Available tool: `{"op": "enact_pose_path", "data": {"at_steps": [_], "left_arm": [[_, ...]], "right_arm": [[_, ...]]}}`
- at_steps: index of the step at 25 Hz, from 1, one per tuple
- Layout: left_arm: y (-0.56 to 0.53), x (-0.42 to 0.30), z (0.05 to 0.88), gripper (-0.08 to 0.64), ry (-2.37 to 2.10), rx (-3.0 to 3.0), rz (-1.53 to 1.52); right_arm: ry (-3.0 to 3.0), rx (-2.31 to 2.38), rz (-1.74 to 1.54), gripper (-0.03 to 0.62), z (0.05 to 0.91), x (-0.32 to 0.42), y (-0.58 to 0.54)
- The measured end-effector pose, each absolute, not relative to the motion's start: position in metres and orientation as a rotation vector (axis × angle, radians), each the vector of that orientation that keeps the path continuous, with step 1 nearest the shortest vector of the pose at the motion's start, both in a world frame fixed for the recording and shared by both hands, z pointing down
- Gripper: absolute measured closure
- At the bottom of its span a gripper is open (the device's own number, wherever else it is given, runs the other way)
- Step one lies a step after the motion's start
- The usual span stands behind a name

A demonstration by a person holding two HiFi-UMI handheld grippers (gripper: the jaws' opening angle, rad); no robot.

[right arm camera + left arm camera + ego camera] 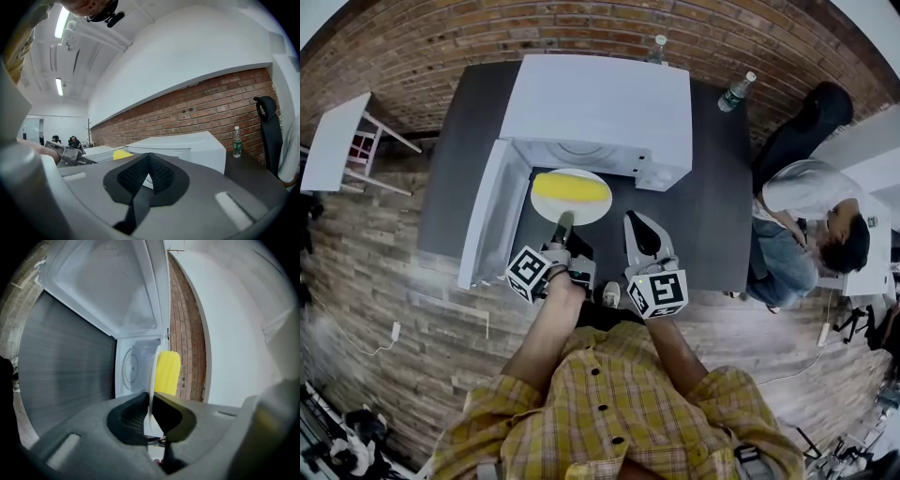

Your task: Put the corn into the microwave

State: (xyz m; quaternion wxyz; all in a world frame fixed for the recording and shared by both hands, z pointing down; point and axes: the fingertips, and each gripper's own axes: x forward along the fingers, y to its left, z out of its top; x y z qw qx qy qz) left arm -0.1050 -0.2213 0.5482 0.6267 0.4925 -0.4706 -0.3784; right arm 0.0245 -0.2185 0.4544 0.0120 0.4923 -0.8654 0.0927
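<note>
**Corn on a plate at the microwave's open front**

A white box-shaped microwave [600, 103] sits on a dark grey table [712, 206]. Its white door [483, 220] hangs wide open on the left side.

A yellow corn cob [572, 187] lies on a round white plate [581, 215]. The plate is right at the open front of the microwave, and its far edge reaches the opening. I cannot tell if any of it is inside.

The left gripper [564, 225] holds the plate by the near rim. In the left gripper view the thin plate edge [151, 380] runs between the two dark jaws, and both jaws squeeze it. The corn [167, 373] lies on the plate past the jaws. Behind it is the white inside of the microwave [133, 364].

The right gripper [639, 225] is just beside the plate, on its right, and is not touching it. In the right gripper view its jaws are pressed together at the tips with nothing in them. They point over the table at the microwave [187, 145].

A clear plastic water bottle [736, 91] stands at the far right end of the table. A person in a light shirt [806, 202] sits bent over to the right of the table. A red brick wall [187, 117] is behind the table.
</note>
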Motion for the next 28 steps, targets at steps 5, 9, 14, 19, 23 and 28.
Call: {"op": "enact_pose_path", "data": {"at_steps": [5, 9, 14, 19, 23, 28], "left_arm": [[-0.241, -0.116, 0.564, 0.535, -1.094, 1.124, -0.848], [-0.257, -0.121, 0.576, 0.535, -1.101, 1.123, -0.835], [-0.274, -0.123, 0.590, 0.535, -1.101, 1.122, -0.820], [-0.292, -0.124, 0.602, 0.535, -1.107, 1.130, -0.805], [-0.301, -0.124, 0.615, 0.535, -1.117, 1.126, -0.785], [-0.313, -0.124, 0.629, 0.535, -1.126, 1.111, -0.771]], "right_arm": [[-2.681, 1.546, 0.288, 0.592, 0.459, 0.018, -0.236], [-2.678, 1.551, 0.293, 0.592, 0.462, 0.014, -0.248], [-2.658, 1.564, 0.308, 0.592, 0.471, 0.011, -0.258], [-2.646, 1.562, 0.317, 0.592, 0.476, 0.008, -0.265], [-2.629, 1.562, 0.332, 0.592, 0.482, 0.008, -0.266], [-2.617, 1.560, 0.340, 0.592, 0.487, 0.008, -0.269]]}}
